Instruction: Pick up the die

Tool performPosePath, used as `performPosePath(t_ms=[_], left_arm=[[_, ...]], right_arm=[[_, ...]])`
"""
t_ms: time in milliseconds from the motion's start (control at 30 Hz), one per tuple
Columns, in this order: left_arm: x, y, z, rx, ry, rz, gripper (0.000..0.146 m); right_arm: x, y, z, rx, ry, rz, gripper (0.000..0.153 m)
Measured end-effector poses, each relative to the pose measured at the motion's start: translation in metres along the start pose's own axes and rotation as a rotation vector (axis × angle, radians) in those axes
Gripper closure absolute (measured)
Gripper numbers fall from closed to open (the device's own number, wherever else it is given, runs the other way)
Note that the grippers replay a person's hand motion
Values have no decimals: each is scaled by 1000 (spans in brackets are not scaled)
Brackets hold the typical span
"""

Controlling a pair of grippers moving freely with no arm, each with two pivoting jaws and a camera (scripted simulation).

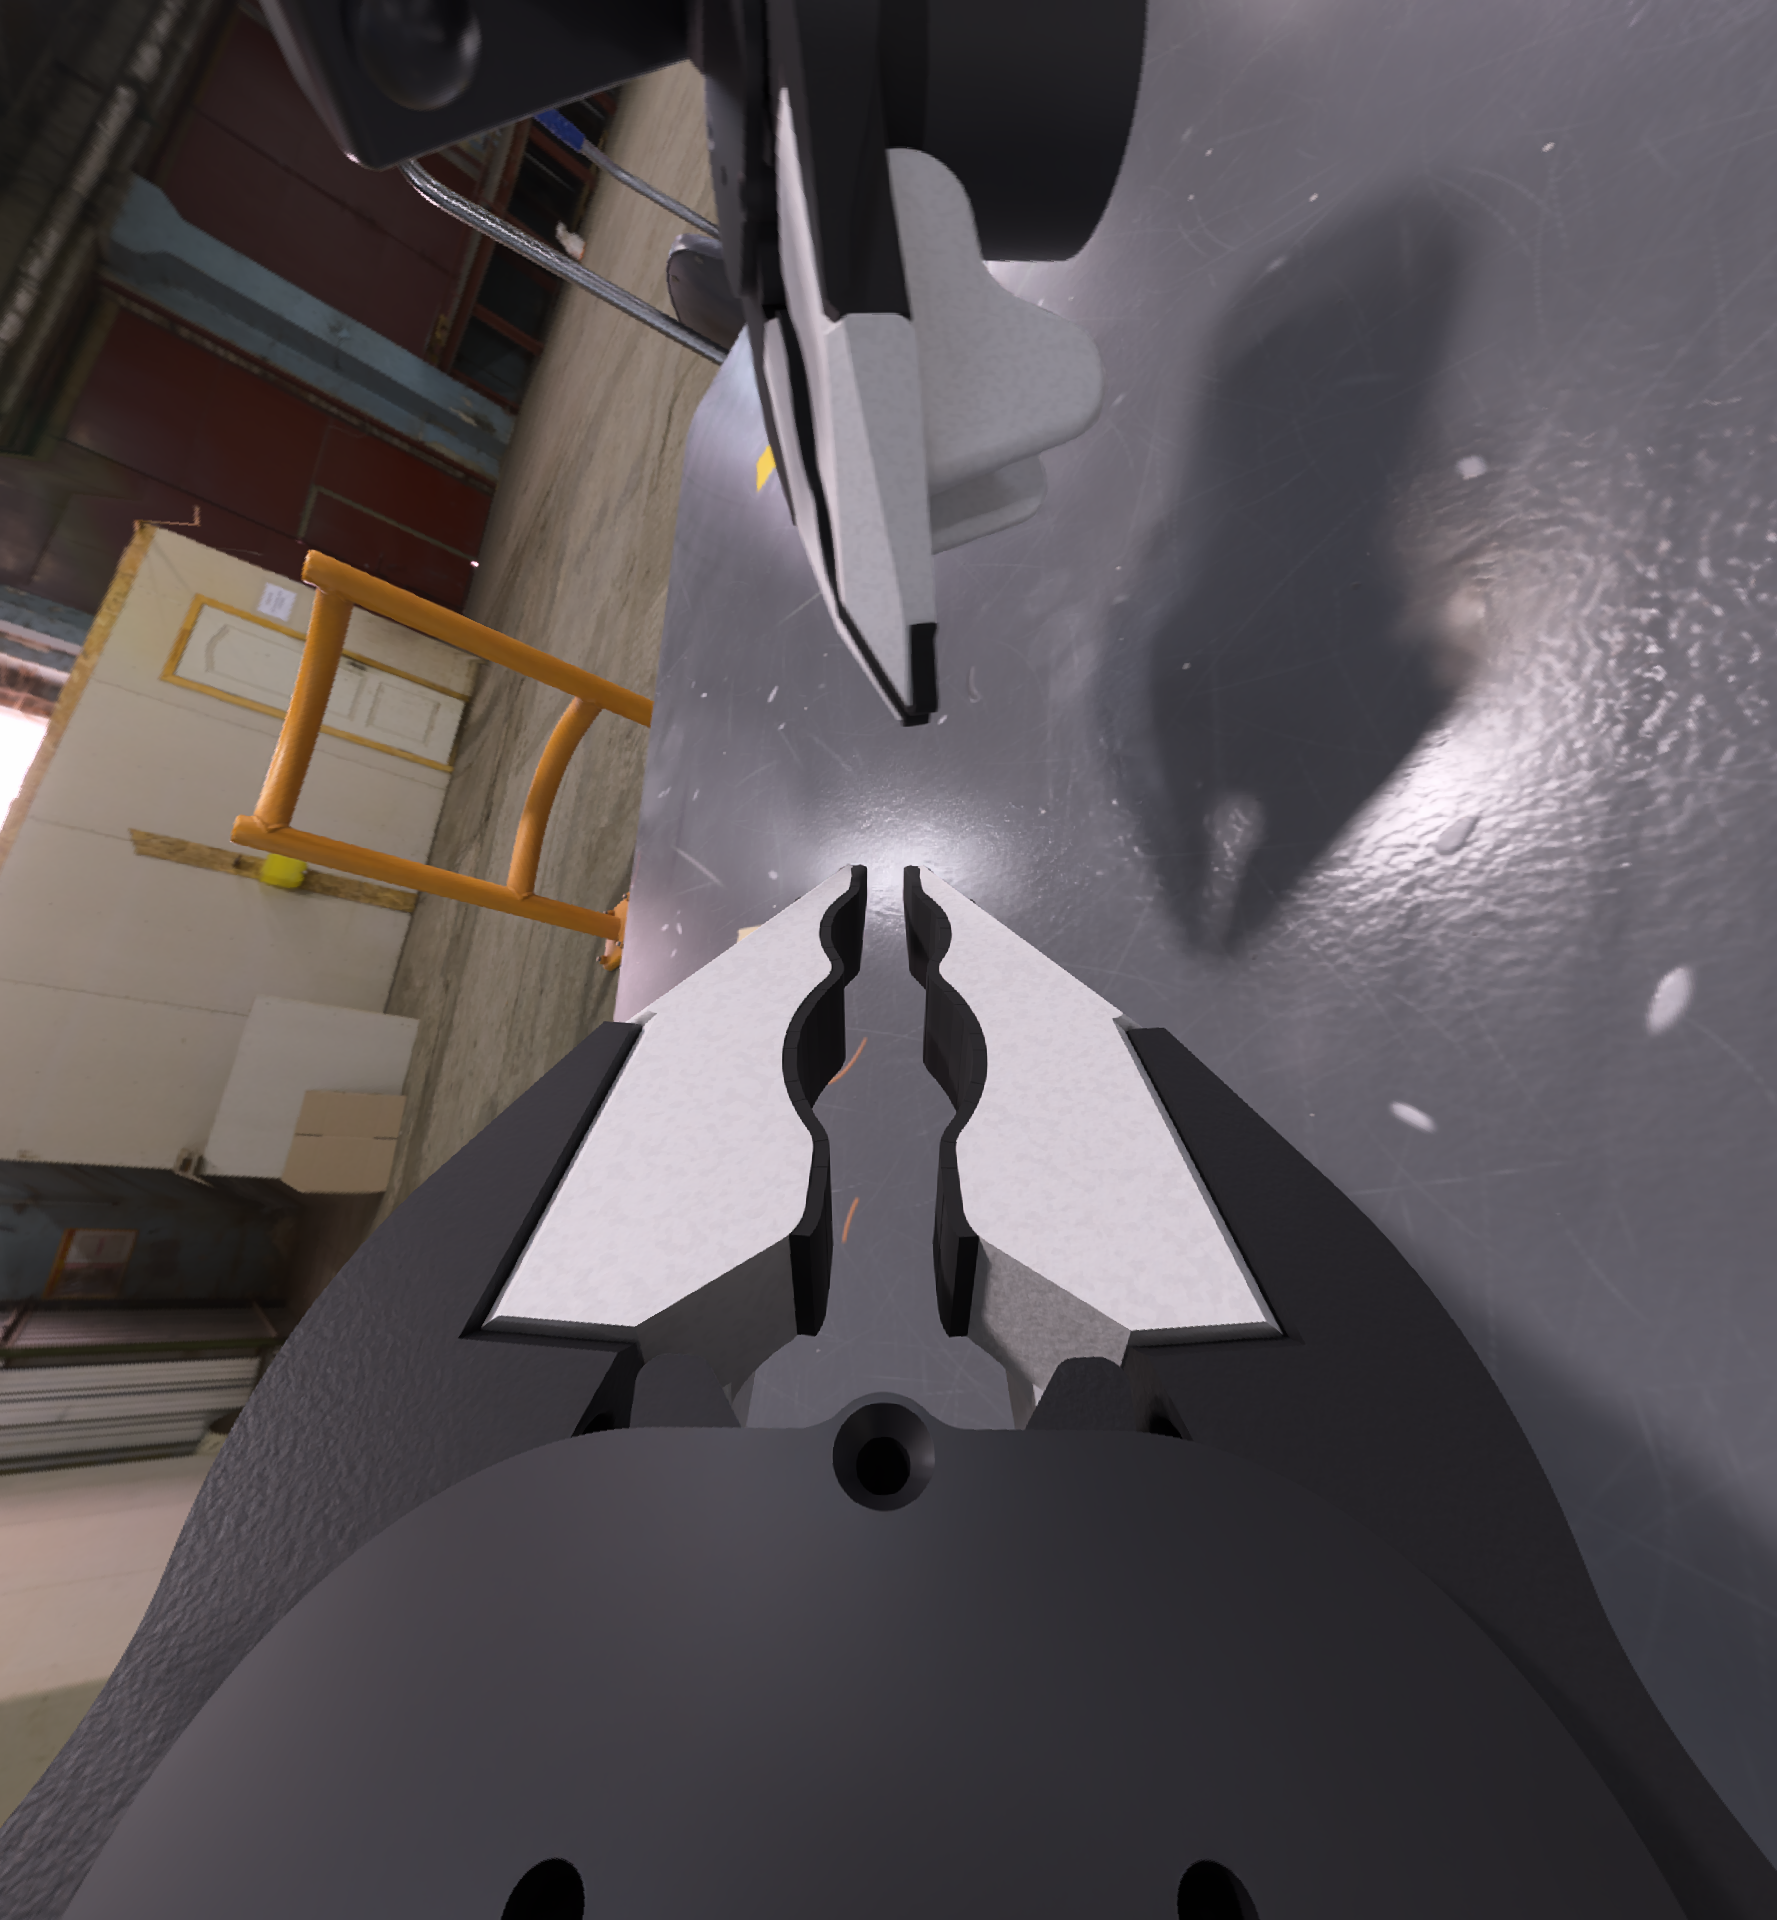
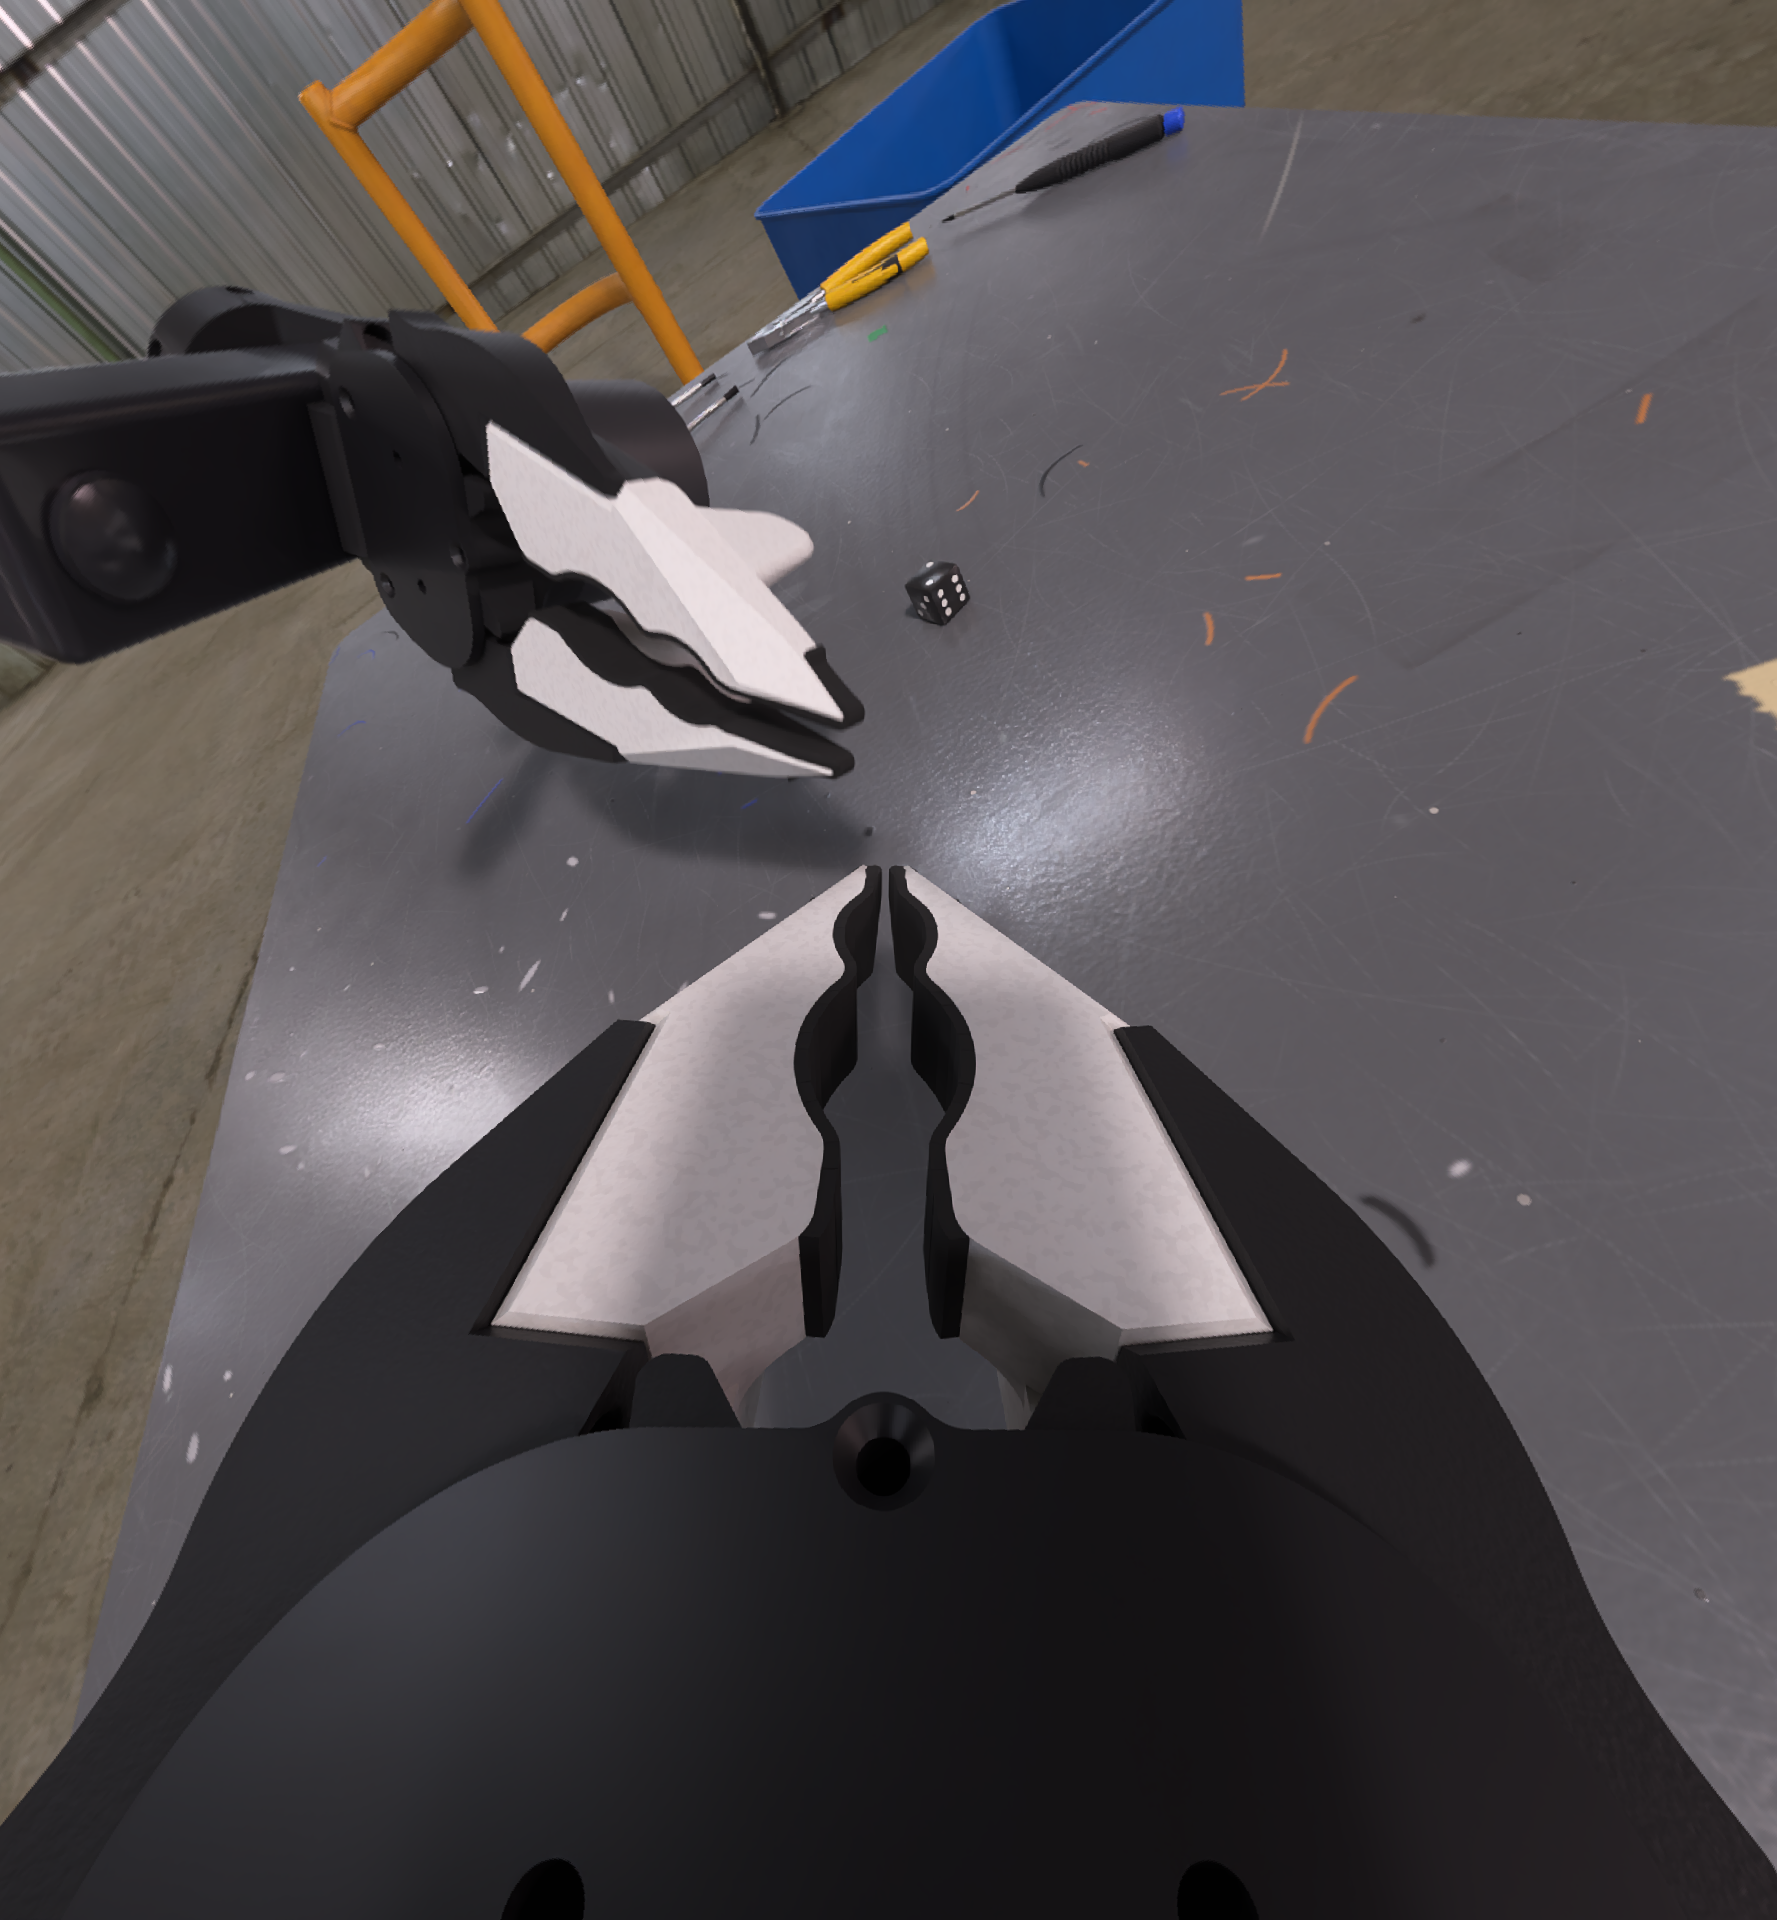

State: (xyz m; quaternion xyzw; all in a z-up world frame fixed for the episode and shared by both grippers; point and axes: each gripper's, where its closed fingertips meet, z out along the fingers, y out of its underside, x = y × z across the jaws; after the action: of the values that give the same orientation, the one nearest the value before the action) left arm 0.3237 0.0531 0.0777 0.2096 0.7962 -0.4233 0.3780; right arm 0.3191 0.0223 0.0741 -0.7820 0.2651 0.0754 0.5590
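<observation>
Through the left wrist camera I see my left gripper, its white fingers with black pads nearly pressed together on nothing, over the scratched grey metal table; the right gripper hangs ahead, tips together. Through the right wrist camera my right gripper is likewise closed and empty. The small black die with white pips sits on the table ahead, well apart from both grippers, beyond the left one's tips
</observation>
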Motion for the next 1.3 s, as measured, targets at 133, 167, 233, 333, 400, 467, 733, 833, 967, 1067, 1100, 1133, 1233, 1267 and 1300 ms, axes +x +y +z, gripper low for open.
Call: performPosePath(t_ms=[133, 167, 233, 333, 400, 467, 733, 833, 967, 1067, 1100, 1133, 1233, 1267, 1300], left_arm=[[22, -6, 7, 13, 78, 55, 146], [24, -7, 9, 11, 79, 53, 146], [27, -4, 9, 1, 106, 19, 146], [30, 0, 3, -11, 150, -24, 142], [27, 4, -4, -38, 151, -57, 136], [20, 14, -14, -90, 150, -121, 130], [15, 93, -72, -471, 208, -393, 104], [13, 120, -86, -591, 183, -469, 102], [14, 142, -86, -699, 194, -530, 103], [16, 151, -78, -743, 223, -570, 106], [16, 151, -75, -744, 229, -582, 110], [15, 152, -73, -747, 233, -612, 112], [17, 151, -67, -735, 249, -686, 128], [17, 151, -67, -734, 249, -697, 128], [17, 151, -67, -734, 249, -708, 128]], right_arm=[[-6, -1, 5, -3, -16, -26, 151], [-4, 2, 8, -41, 16, -57, 151], [-2, 9, 10, -73, 32, -66, 151], [5, 16, 7, -110, 69, -85, 151], [8, 17, 6, -125, 86, -102, 151], [10, 19, 7, -155, 113, -133, 151], [20, 27, 19, -306, 195, -315, 151], [20, 31, 25, -359, 195, -375, 151], [18, 30, 32, -370, 181, -409, 150], [18, 30, 33, -358, 170, -412, 150], [18, 30, 33, -355, 171, -416, 150], [17, 30, 34, -349, 170, -419, 150], [17, 30, 34, -333, 163, -419, 150], [18, 30, 34, -330, 166, -424, 150], [19, 30, 33, -329, 172, -434, 150]])
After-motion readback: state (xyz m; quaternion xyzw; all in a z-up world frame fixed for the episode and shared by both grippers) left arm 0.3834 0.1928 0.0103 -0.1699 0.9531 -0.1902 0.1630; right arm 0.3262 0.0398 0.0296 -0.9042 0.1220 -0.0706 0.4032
